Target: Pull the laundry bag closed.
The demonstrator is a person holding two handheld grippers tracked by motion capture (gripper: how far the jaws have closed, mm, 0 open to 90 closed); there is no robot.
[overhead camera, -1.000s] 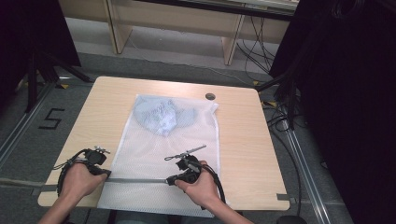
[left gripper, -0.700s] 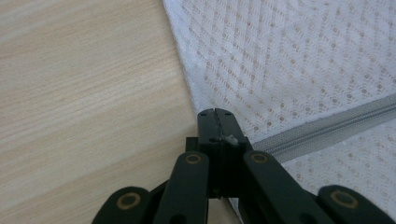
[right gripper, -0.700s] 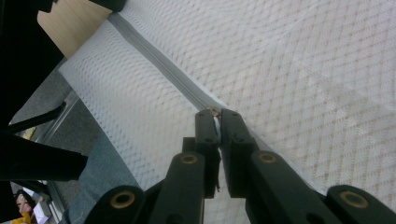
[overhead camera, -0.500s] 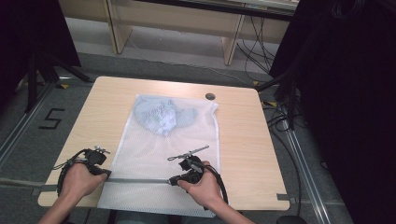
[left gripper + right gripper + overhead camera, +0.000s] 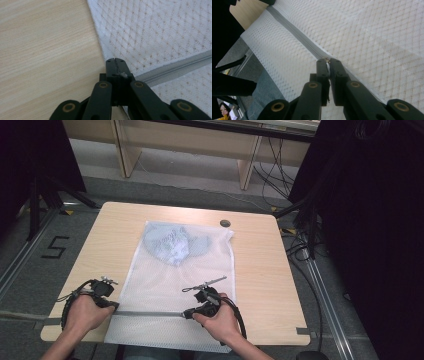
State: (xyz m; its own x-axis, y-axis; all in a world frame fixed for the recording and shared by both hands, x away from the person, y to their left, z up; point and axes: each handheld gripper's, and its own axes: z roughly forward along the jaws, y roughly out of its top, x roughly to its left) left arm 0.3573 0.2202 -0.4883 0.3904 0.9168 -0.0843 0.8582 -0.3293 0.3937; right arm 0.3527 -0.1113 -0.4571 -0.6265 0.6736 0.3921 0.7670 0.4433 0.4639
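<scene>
White mesh, a laundry bag (image 5: pixel 175 285), lies flat on the wooden table (image 5: pixel 260 265) with a bundle of blue clothes (image 5: pixel 172 242) inside at its far end. Its near edge hangs over the table's front. A grey zipper (image 5: pixel 150 313) runs across the bag close to the person. The left gripper (image 5: pixel 115 63) is clenched on the bag's edge right where the zipper begins, pinning that end. The right gripper (image 5: pixel 326 61) is clenched on the small metal slider (image 5: pixel 327 60), well along the zipper's line. Judging by the closed teeth stretching between the two grippers, most of the zip looks done; the short run from the slider to the bag's right edge seems left
</scene>
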